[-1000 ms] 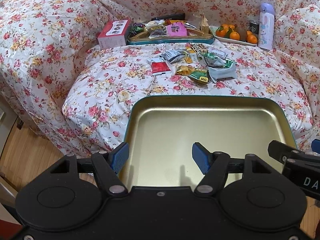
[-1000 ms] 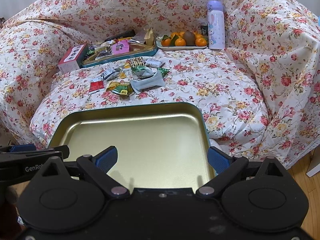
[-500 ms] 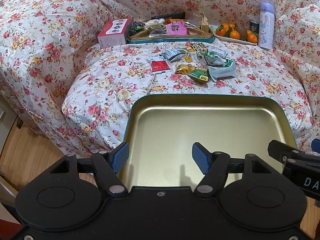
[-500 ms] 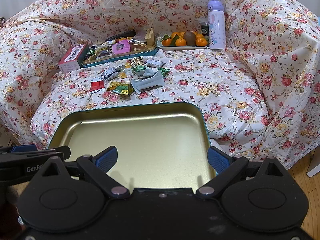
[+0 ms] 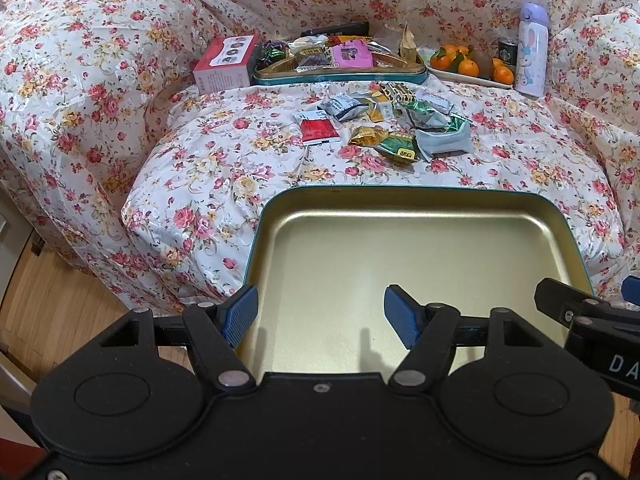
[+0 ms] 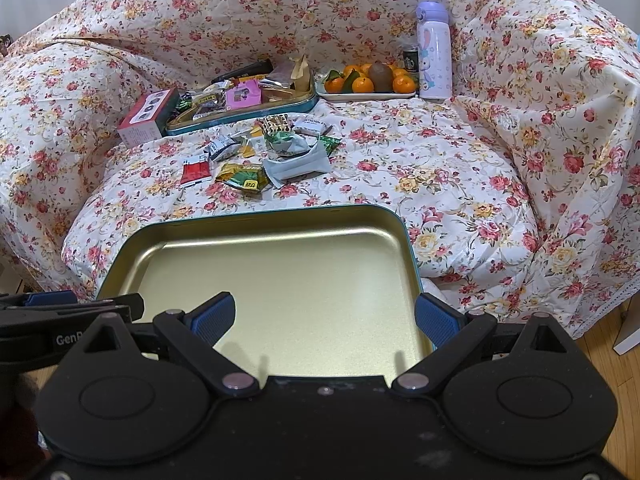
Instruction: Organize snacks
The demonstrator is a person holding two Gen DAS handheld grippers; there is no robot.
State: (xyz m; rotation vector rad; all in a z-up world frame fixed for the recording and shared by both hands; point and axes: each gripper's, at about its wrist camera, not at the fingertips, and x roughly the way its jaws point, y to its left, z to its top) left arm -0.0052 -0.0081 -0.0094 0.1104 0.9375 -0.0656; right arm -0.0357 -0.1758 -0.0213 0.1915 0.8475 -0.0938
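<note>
My left gripper (image 5: pixel 320 312) has its blue fingers spread apart with nothing between them, hovering over the near left part of an empty gold tray (image 5: pixel 420 204). My right gripper (image 6: pixel 326 316) is likewise spread wide and grips nothing; its left finger sits over the tray's floor and its right finger (image 6: pixel 434 316) lines up with the tray's right rim, though I cannot tell if it touches. The tray (image 6: pixel 280 218) has a teal outer edge and reaches from my grippers out over the front edge of the sofa seat (image 5: pixel 224 168), which is draped in a flowered cover.

The loose snacks (image 5: pixel 384 124) lie in a cluster in the middle of the seat, well apart from the empty tray: a red packet (image 5: pixel 318 130) on the left, a green and yellow packet (image 5: pixel 396 146) at the front, a pale grey pouch (image 5: pixel 442 142) on the right. Behind them, along the back edge of the seat, a second tray (image 5: pixel 340 76) holds more snacks. A red and white box (image 5: pixel 226 64) stands just beside its left end. A plate of oranges (image 5: pixel 470 68) sits to its right, then a dark can (image 5: pixel 508 52) and a pale purple bottle (image 5: pixel 532 52) standing upright.
</note>
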